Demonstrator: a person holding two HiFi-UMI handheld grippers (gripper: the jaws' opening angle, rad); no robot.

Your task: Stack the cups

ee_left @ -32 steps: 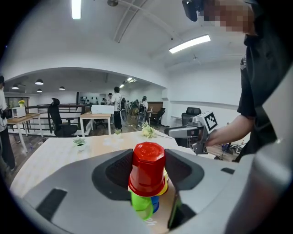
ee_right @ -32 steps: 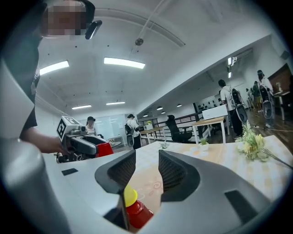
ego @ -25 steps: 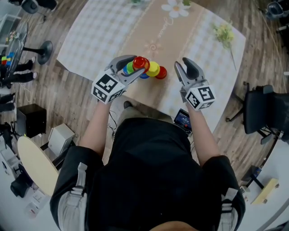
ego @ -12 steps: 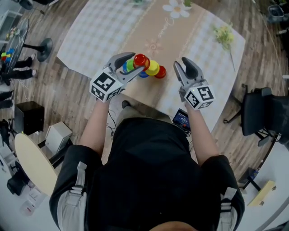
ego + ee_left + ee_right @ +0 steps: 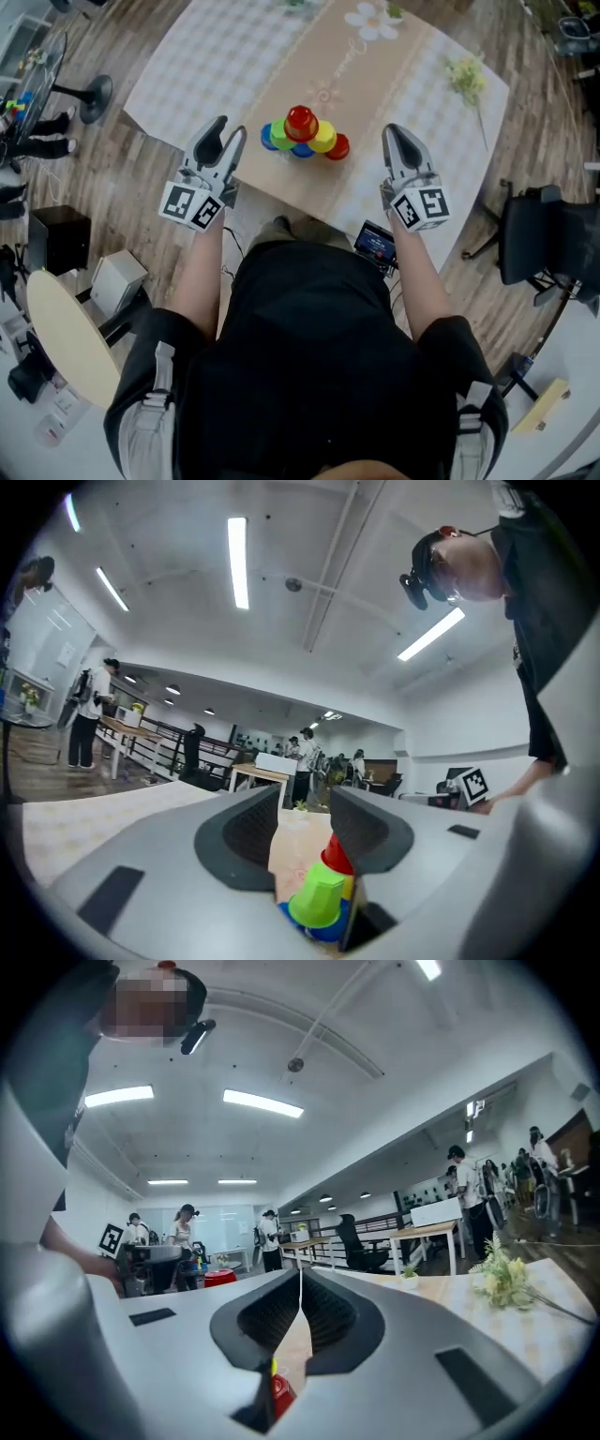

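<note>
A pyramid of small cups stands on the beige runner of the table. A red cup sits on top, over a green cup and a yellow cup; blue cups and another red cup form the base. My left gripper hovers left of the pile, open and empty; its jaws have just been closing a little. In the left gripper view the green cup and red cup show beyond the left gripper. My right gripper is shut and empty, right of the pile.
A sprig of pale flowers lies at the table's far right. A phone rests by the near edge, close to the person's body. A black office chair stands to the right, and boxes and a stool base sit on the floor at left.
My left gripper has drawn back to the left, away from the pile, leaving the red cup on top. The right gripper's jaws have closed; that hand stayed put.
</note>
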